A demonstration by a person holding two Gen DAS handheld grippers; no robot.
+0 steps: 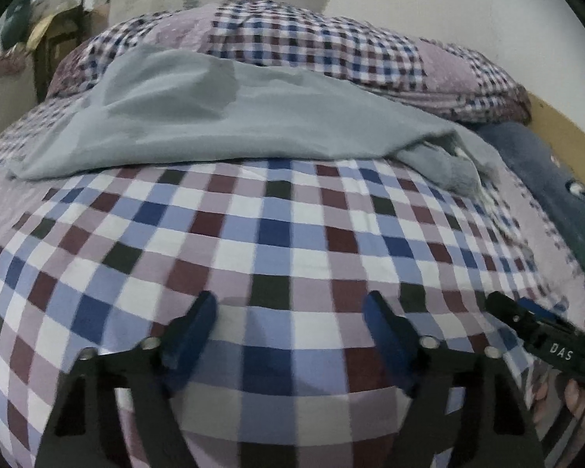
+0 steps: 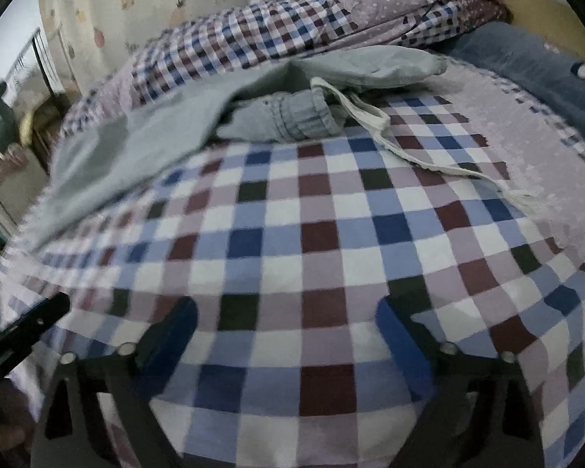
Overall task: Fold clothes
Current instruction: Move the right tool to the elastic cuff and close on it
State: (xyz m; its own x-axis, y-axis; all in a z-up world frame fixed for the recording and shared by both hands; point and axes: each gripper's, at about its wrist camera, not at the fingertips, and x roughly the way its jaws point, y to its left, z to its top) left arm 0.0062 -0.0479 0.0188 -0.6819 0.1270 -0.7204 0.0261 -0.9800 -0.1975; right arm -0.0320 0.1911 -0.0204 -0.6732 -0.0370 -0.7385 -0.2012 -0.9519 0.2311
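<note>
Both of my claws hang wide over the bed with nothing between their blue pads. My left gripper [image 1: 290, 304] and my right gripper [image 2: 286, 310] hover side by side above the checked bedsheet [image 1: 277, 241], jaws spread. I judge that I hold them this way so that each can take an edge of the cloth ahead and work the fold as a pair.

Beyond the fingertips lies bare check, then the task's thing: grey trousers [image 1: 199, 117], well apart from both claws, stretched across the bed. From the left view they look mostly flat, one end bunched up to the right. The right view shows that bunch more clearly: the ribbed waistband [image 2: 292, 117] is rolled in on itself, and a pale drawstring [image 2: 421, 156] trails out of it over the sheet toward the right. I reckon the waist end needs spreading before any fold will sit neatly, and the loose cord could snag.

Behind the trousers a rolled checked quilt [image 2: 284, 35] lies along the wall, with a dark blue pillow [image 2: 526, 62] to its right.

Only one piece of writing reads: "DAS" in white on the black body of my other gripper, seen at the left view's edge. The fruit-patterned curtain [image 2: 109, 19] carries no words I can make out.
</note>
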